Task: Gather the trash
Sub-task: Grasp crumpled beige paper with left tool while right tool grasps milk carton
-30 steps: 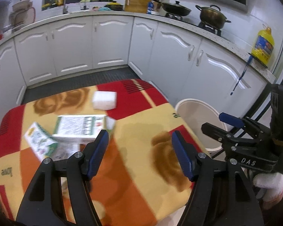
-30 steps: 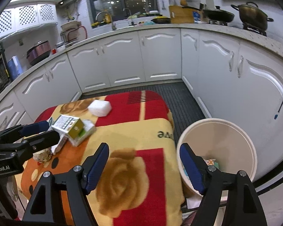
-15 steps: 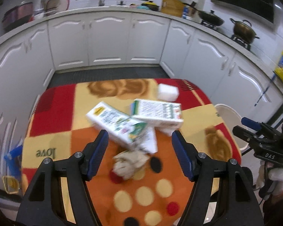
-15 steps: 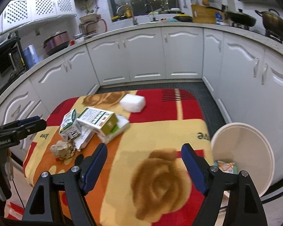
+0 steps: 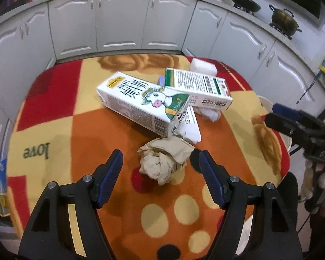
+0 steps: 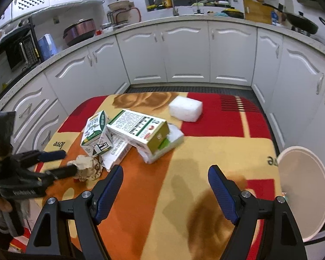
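- The left gripper (image 5: 160, 164) is hanging open astride the crumpled paper ball (image 5: 163, 161), pads not touching it, probably lining up a pinch.
- That ball is lying just before the milk carton (image 5: 140, 106).
- The right gripper (image 6: 165, 186) is waiting open and empty, the bin (image 6: 303, 197) well right of the carton.

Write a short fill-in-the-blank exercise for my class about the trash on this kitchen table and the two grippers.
1. The left gripper has its jaws open around a crumpled ball of ____.
2. The right gripper holds ____.
3. The white bin stands beside the table, on the ____ in the right wrist view.
4. The cow-print carton lies on its ____.

Missing words: paper; nothing; right; side
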A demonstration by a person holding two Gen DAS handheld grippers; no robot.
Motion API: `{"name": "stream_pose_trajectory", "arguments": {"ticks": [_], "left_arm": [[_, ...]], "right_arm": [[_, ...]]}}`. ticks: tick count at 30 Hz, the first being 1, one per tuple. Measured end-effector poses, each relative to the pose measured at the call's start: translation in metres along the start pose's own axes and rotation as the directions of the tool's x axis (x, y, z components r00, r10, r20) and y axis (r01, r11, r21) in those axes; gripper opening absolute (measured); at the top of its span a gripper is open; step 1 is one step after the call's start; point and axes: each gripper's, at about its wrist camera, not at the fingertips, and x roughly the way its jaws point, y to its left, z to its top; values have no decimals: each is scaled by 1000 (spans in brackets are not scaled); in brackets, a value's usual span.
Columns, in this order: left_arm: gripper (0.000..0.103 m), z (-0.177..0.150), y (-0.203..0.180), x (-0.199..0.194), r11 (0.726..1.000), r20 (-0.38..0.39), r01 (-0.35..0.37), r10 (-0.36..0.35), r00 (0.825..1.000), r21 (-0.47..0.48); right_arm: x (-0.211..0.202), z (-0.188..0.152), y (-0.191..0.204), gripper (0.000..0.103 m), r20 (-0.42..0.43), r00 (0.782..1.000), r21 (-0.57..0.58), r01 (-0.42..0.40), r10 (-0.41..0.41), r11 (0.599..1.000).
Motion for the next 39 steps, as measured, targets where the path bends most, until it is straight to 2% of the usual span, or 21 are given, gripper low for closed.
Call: {"name": "stream_pose_trajectory", "arguments": {"ticks": [2,3,5,8,10,15,18,24,29,31,32,34,39], "left_arm": [[69,-1,1,11,1000,-14,6,-6,1000,6],[64,-2,3,15,1000,-18,14,-14,1000,0],[29,-3,8,20,999,-30,32,-33,999,-21],[27,-4,18,15,997,-22,65,-66,998,-46],[26,-4,24,3,997,-4,56,-56,998,-44],[26,-7,48,-25,998,38,12,-9,999,-64],[26,-12,63,-35,996,47,-29,33,998,-85],[26,-26,84,-46,990,55,-65,72,996,-123],[26,-32,93,-47,986,55,-74,83,995,-148],[26,-32,94,-45,985,55,-71,80,995,-155],[26,-31,94,-44,985,54,-71,80,995,-155],[26,-30,91,-43,986,54,-72,81,995,-152],[26,-26,84,-41,988,62,-60,69,996,-142]], "right_arm": [[5,5,5,78,-4,1000,-4,-14,14,1000],[7,8,8,78,-4,1000,-7,-22,22,1000],[9,13,14,78,-3,999,-14,-44,44,999],[13,23,29,78,-1,996,-34,-92,92,995],[18,28,39,78,-10,992,-46,-125,125,991],[39,48,76,78,-30,981,-107,-196,194,975],[62,58,99,78,-73,976,-152,-216,207,965],[114,67,135,78,-180,974,-254,-184,141,949],[145,68,147,78,-227,972,-310,-137,67,941],[153,67,147,66,-247,967,-304,-137,61,943],[157,66,147,52,-254,966,-307,-126,46,943],[156,64,145,52,-249,967,-303,-125,48,945],[120,64,133,52,-193,973,-254,-174,126,951]]}}
